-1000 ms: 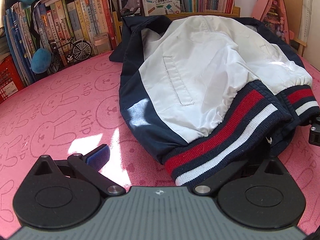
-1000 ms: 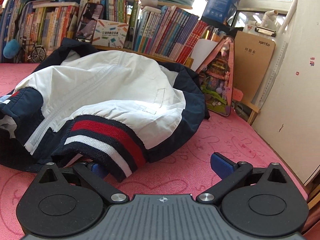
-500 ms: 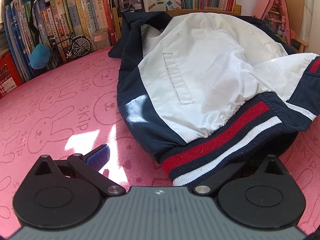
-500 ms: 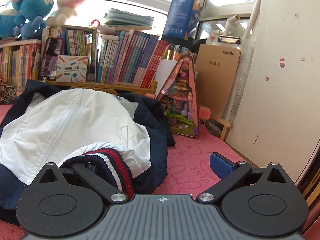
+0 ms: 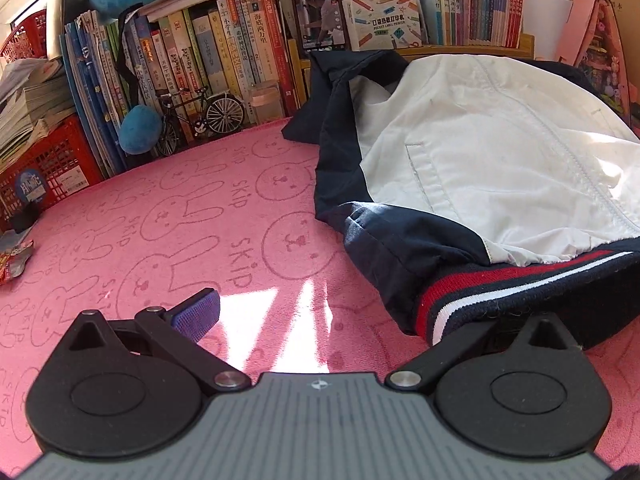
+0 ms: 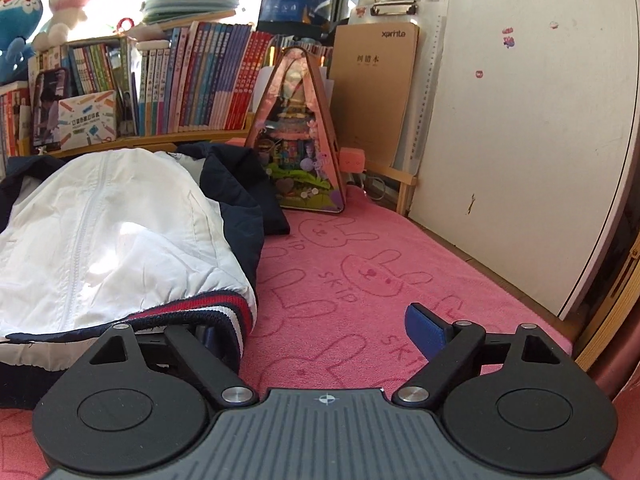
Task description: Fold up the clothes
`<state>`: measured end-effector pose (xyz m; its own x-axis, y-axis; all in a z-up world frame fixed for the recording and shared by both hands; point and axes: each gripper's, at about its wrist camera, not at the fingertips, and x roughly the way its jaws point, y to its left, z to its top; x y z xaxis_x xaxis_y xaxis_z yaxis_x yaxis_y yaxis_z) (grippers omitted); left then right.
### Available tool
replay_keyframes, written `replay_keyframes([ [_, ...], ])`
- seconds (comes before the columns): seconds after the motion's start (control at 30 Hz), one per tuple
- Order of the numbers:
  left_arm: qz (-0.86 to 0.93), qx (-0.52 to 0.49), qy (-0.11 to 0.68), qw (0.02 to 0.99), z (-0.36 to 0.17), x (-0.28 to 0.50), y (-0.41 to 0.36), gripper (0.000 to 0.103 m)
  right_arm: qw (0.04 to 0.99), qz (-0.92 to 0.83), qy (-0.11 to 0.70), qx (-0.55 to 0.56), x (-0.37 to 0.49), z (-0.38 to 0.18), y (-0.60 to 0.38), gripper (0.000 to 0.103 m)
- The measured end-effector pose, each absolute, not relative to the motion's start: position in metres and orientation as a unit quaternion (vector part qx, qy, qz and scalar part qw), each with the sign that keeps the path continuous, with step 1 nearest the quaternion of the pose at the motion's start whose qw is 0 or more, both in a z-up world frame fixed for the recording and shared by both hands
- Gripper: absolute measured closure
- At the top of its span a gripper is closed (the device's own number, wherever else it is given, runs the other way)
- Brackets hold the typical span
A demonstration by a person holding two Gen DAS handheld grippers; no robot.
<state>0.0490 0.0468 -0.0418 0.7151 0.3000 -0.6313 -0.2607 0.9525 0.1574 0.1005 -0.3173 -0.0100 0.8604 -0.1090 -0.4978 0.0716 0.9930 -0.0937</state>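
A white and navy jacket [image 5: 500, 168] with a red, white and navy striped hem [image 5: 472, 292] lies on the pink rabbit-print cloth [image 5: 200, 208]. My left gripper [image 5: 344, 316] stands open at the hem's left end. Its left pad [image 5: 196, 312] is over bare cloth, and its right finger is hidden under the hem. In the right wrist view the jacket [image 6: 112, 240] fills the left side. My right gripper [image 6: 312, 328] is closing. The striped hem [image 6: 208, 308] drapes over its left finger, and the right pad [image 6: 424, 332] stands free above the cloth.
Rows of books [image 5: 208, 64] and a model bicycle [image 5: 200, 116] line the back. A red crate [image 5: 44, 168] stands far left. A pink triangular toy house [image 6: 296, 140], a brown board [image 6: 372, 92] and a white wall panel [image 6: 520, 140] close off the right.
The right wrist view has swung right and levelled, so the jacket now sits at its left. Its jaws are narrower. In the left wrist view the striped sleeve cuff at the right is gone.
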Motion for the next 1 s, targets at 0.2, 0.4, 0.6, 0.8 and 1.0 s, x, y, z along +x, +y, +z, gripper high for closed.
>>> replay_keyframes([
  [0.2, 0.275, -0.012, 0.269, 0.923, 0.005, 0.017, 0.115, 0.000, 0.947, 0.112, 0.299, -0.023, 0.094, -0.023, -0.271, 0.045],
  [0.4, 0.376, -0.035, 0.227, 0.898, 0.035, -0.061, 0.174, 0.000, 0.926, 0.262, 0.267, -0.058, 0.069, -0.019, -0.191, 0.051],
  [0.6, 0.310, -0.022, 0.316, 0.896, 0.013, -0.114, 0.161, 0.000, 0.908, 0.298, 0.276, -0.104, 0.035, 0.006, -0.201, 0.050],
  [0.8, 0.097, 0.079, 0.400, 0.908, -0.020, -0.116, 0.094, 0.000, 0.878, 0.244, 0.383, -0.153, 0.032, 0.008, -0.259, 0.038],
  [1.0, -0.013, 0.196, 0.392, 0.899, -0.005, -0.129, 0.060, 0.000, 0.866, 0.269, 0.389, -0.162, 0.032, 0.046, -0.284, 0.013],
])
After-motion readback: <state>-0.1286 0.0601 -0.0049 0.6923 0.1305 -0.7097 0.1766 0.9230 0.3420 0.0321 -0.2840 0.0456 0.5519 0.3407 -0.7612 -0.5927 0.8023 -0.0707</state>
